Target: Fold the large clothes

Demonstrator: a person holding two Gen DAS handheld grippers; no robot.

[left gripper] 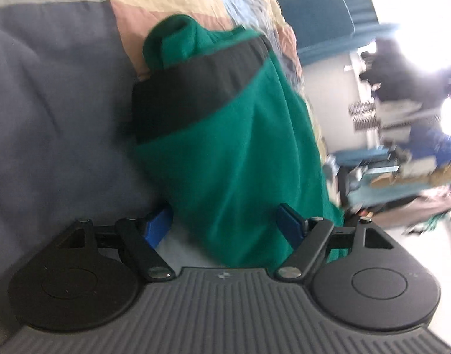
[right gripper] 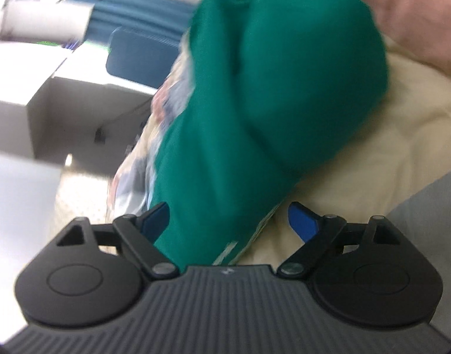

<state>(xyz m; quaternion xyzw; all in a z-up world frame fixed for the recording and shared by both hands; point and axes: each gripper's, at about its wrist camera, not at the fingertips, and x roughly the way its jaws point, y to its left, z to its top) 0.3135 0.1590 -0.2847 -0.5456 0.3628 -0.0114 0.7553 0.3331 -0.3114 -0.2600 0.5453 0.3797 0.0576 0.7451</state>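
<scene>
Between both pairs of blue-padded jaws: green fleece garment with a black band (left gripper: 225, 135) (right gripper: 255, 103), lying on patchwork bedding (left gripper: 48, 103) toward twelve o'clock. Left gripper (left gripper: 225, 225) wide, unclamped; right gripper (right gripper: 231, 221) likewise. No legible writing.

Both views are smeared by motion blur — the clutter (left gripper: 402, 135) beyond the bed's edge cannot be told apart. The green garment (right gripper: 255, 103) covers the bedding beneath it (its near end drops behind the tongs' body).
</scene>
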